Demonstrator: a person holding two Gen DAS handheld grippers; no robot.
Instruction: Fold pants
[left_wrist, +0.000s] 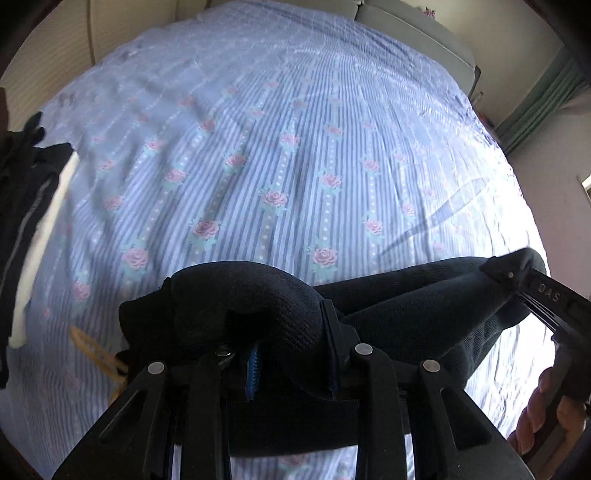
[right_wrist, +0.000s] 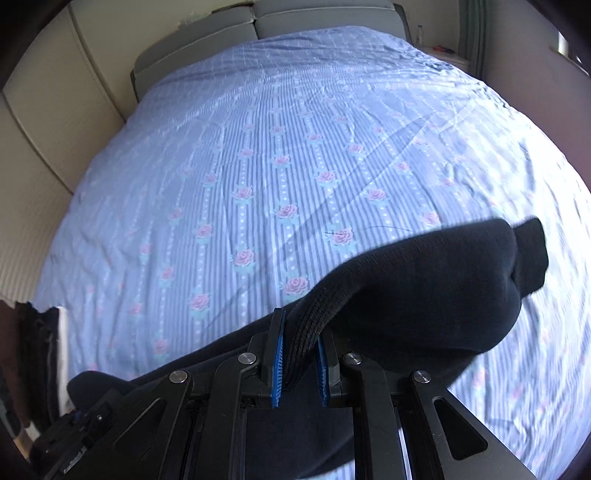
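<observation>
Both wrist views look close along the bedsheet (left_wrist: 280, 155) toward the headboard (right_wrist: 295, 14).

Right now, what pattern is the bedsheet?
The bedsheet has blue and white stripes with rows of pink roses; clearest in the right wrist view.

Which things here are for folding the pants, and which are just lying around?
For the job: black pants; left gripper and right gripper, both shut on them; floral bedsheet underneath.

Lying about: dark clothes pile, yellow clip-like thing, grey pillows.
</observation>
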